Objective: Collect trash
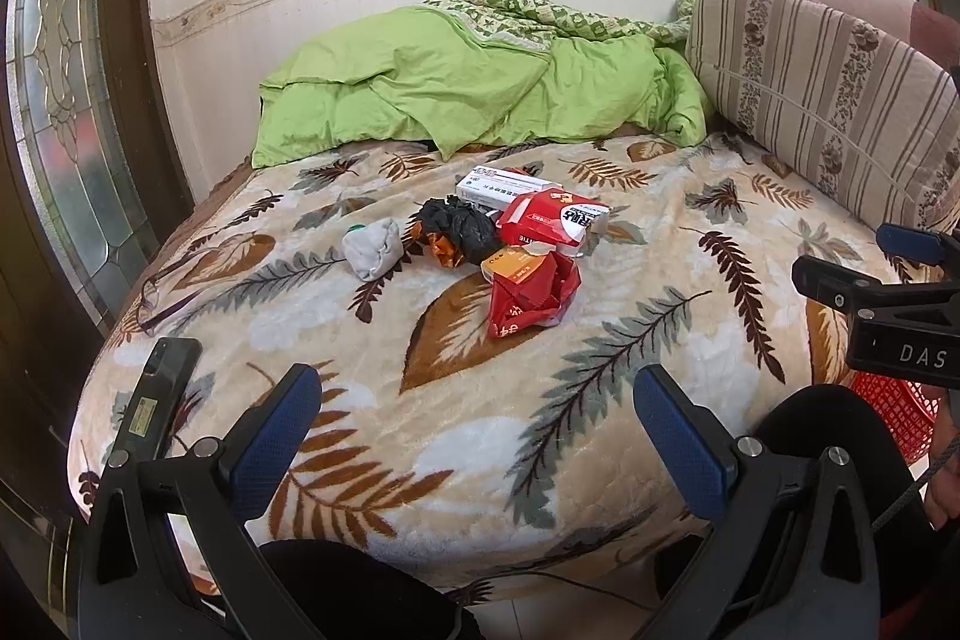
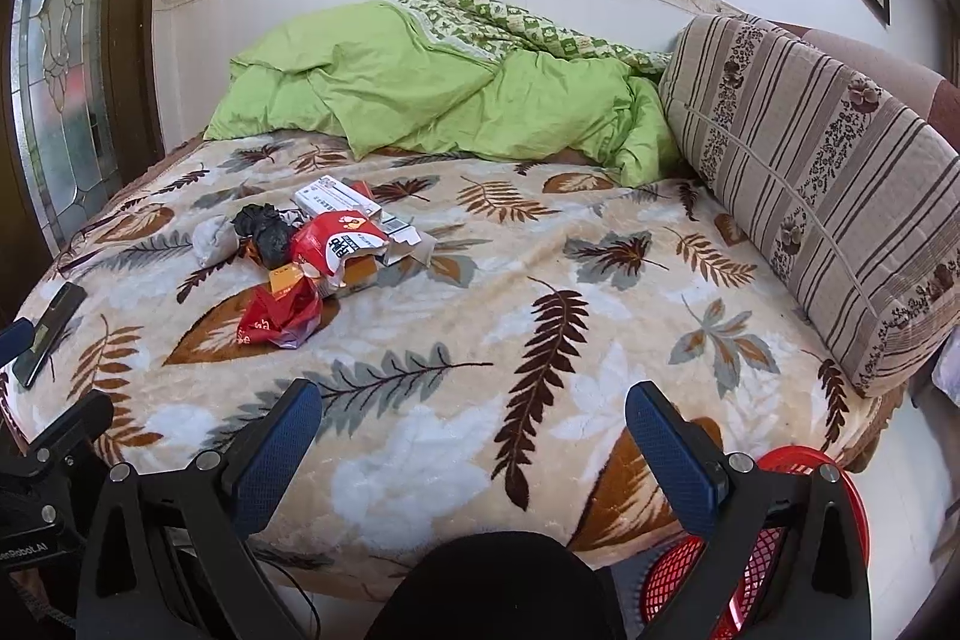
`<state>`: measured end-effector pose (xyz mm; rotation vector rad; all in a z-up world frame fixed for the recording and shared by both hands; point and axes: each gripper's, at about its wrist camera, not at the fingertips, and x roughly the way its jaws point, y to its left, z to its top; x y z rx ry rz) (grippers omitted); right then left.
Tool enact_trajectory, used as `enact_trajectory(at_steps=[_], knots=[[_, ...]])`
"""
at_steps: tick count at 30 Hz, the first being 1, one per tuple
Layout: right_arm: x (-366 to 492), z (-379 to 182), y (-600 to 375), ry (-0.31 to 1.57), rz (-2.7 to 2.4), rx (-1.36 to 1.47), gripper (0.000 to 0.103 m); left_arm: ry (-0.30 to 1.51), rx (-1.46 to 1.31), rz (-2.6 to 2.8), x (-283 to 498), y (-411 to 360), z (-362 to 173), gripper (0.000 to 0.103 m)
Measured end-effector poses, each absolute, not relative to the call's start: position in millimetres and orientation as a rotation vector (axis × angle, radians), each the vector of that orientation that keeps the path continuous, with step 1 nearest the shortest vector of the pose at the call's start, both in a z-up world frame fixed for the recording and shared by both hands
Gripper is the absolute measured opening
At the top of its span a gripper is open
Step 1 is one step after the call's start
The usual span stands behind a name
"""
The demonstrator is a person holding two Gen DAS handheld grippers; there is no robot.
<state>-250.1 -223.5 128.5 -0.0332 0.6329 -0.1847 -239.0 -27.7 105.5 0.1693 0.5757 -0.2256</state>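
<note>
Both claws, left claw [image 1: 477, 436] and right claw [image 2: 474, 451], gape empty. The red wrapper [image 1: 531, 295], mid-frame on the bed [image 1: 630, 400], looks light and crinkly; pinch a crumpled fold.

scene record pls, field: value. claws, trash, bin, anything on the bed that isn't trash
surface: bed with leaf-print blanket
left claw: open, empty, over the near bed edge
right claw: open, empty, over the near bed edge
trash pile: red crumpled wrapper, red-white packet, white box, black bag, grey wad, clustered mid-bed
bin: red mesh basket on the floor, by the right claw
non-trash: phone at the left bed edge
bedding: green quilt, striped cushion
collected: nothing gripped yet
</note>
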Motion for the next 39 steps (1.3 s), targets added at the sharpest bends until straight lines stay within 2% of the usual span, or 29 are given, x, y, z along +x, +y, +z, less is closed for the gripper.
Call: enact_trajectory(at_steps=[39], knots=[[-246.7,122.4,-226.1,0.666,-0.188,-0.018,0.102,0.583,0.16,-0.228,-242.3,-21.5,107.8,0.103]])
